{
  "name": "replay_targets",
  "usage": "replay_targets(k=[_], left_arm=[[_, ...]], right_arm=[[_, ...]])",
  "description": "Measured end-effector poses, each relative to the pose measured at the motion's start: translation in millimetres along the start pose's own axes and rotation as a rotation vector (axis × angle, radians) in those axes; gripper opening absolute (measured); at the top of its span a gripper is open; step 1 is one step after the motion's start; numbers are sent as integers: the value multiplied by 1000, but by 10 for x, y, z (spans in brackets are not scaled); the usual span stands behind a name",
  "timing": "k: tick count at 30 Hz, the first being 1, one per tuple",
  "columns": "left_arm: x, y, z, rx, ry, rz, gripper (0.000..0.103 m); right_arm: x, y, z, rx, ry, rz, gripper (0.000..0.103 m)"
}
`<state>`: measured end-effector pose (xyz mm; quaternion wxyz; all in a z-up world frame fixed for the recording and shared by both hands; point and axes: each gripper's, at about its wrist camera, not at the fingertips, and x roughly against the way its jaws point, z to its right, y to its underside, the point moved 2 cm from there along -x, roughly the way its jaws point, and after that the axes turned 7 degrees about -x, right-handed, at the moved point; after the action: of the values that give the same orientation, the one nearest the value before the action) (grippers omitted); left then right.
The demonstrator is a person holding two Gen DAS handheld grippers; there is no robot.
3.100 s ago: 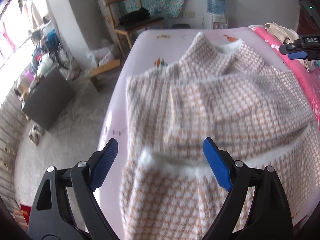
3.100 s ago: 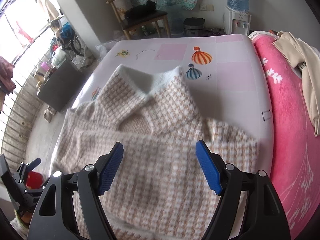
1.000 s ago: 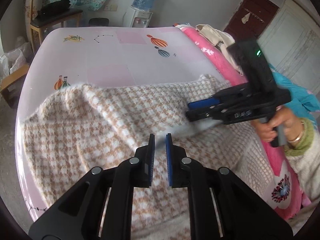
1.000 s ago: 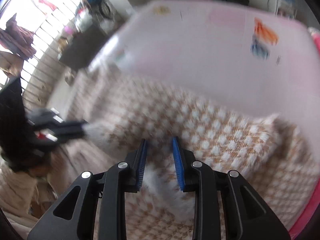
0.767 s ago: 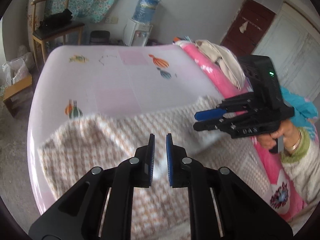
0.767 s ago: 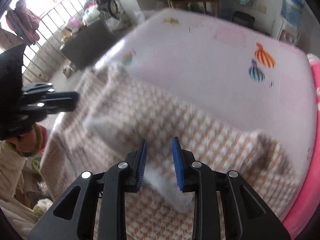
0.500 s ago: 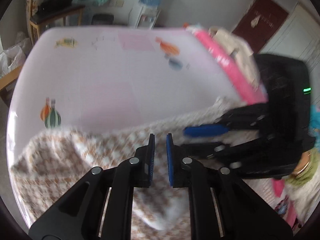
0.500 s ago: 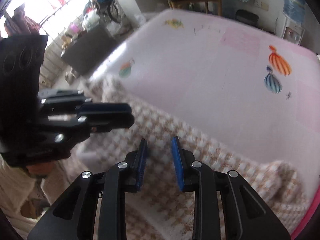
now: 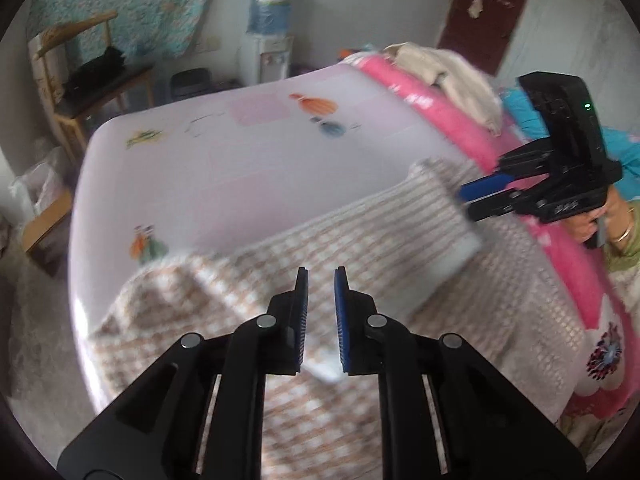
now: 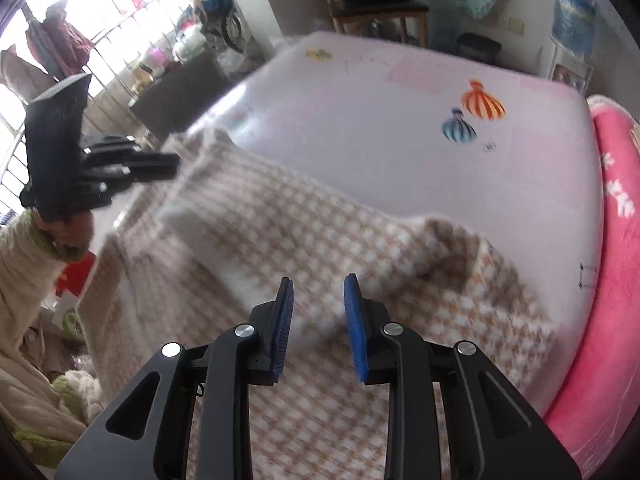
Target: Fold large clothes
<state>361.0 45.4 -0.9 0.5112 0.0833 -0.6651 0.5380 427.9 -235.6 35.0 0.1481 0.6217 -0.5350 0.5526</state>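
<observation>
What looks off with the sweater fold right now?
The checked sweater is not lying flat: its right end is bunched into a raised hump, and the folded-over edge runs slanted across the pink bed sheet. The white cuff sticks out near the right gripper. No damage shows.
</observation>
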Motion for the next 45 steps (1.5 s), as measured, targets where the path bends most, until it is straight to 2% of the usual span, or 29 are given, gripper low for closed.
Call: replay_targets(k=[2,5,7,9,11,15,18,20,22,23,24,25,28,30,32,34,35,38,40,42,45], left_arm=[[-142,-8,191,-39,22,-27,13],[-465,258,364,-119,-58,-179,15],[-394,370,402,-149,-67,-138,15],[-301,393,352,-107,-50,-138,15],[-182,372,302,-83,-49,-120,15],[40,196,298,-81,-44,-19,17],[5,25,309,-60,-64,23,22],[-147,-38,314,-36,-78,4,25],[-354,-16,274,-23,-158,-42,32],[-489,16,225,-8,-183,-89,37],[-564,60,191,7,-179,-108,38],[-528,79,167,28,-168,-74,38],[-363,62,134,69,-127,-56,38],[-235,62,128,82,-113,-24,46],[-234,82,122,90,-147,-33,57],[-427,144,107,103,-189,-112,60],[-472,174,123,96,-204,-121,60],[-349,178,245,72,-253,-109,61],[-195,177,312,84,-236,-82,62],[-45,190,386,85,-251,-70,67],[233,288,530,82,-281,-52,71]], right_arm=[[-174,-35,-117,43,5,-12,26],[-453,138,-145,144,129,-99,26],[-362,237,-65,146,107,-78,26],[-253,231,14,87,96,-86,26],[-149,191,65,59,128,-77,28],[45,10,10,13,61,21,28],[-18,-140,-98,-2,47,78,35],[-195,-193,-160,-3,92,91,40],[-458,-212,-105,-29,183,56,49],[-603,-209,-67,-40,229,22,49],[-664,-244,-57,-48,228,22,51],[-641,-238,-64,-58,228,38,51],[-451,-232,-104,-128,211,46,51],[-321,-199,-148,-160,173,87,51],[-368,-159,-128,-175,211,93,60],[-596,-74,-61,-194,242,33,64],[-597,-58,-83,-188,250,63,65],[-477,-47,-245,-180,306,68,65],[-334,4,-359,-188,275,92,65],[-185,91,-493,-185,287,121,65],[-61,232,-641,-193,266,145,73]])
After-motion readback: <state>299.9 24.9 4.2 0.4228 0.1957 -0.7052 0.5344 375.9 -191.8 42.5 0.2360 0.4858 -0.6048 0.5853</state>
